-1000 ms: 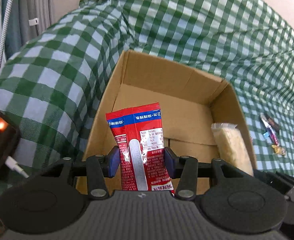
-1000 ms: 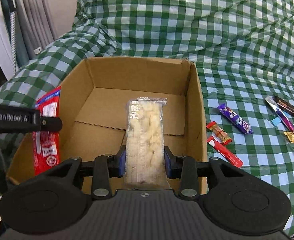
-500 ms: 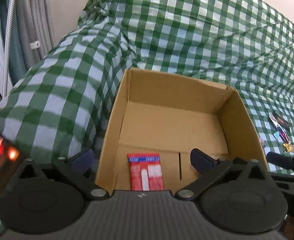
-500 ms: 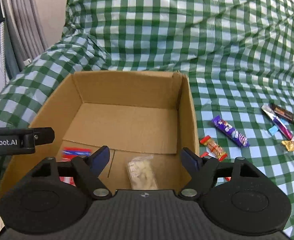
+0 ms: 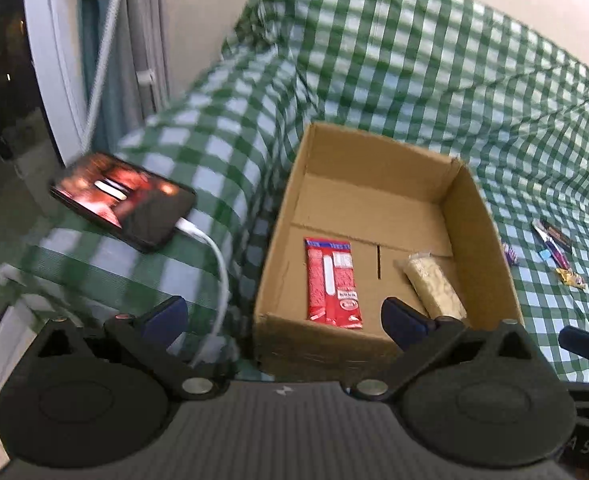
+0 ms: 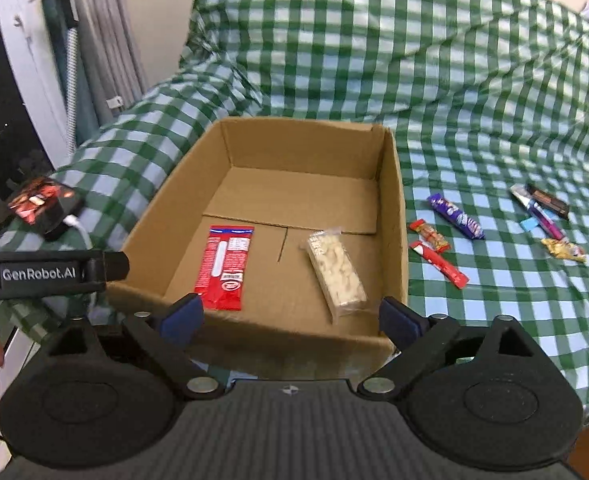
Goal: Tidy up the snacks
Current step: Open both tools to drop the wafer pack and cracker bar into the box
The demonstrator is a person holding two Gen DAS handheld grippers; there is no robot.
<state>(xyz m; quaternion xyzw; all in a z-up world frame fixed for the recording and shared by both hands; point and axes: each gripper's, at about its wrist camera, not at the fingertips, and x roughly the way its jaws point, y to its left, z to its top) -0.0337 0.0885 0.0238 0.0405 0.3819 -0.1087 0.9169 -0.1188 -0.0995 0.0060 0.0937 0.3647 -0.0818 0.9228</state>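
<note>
**Both grippers empty, two snacks lying in box**

The left gripper (image 5: 280,316) is standing fully spread, holding nothing. The right gripper (image 6: 290,316) is opening, nothing between its jaws. The red packet (image 6: 225,266) and the pale clear-wrapped bar (image 6: 336,272) are lying apart on the cardboard box (image 6: 392,216) floor. Loose snacks (image 6: 454,216) are sitting on the checked cloth (image 6: 374,60) right of the box

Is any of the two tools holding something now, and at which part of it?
Nothing is held. The left tool is open and the right tool is opening; both are empty.
</note>
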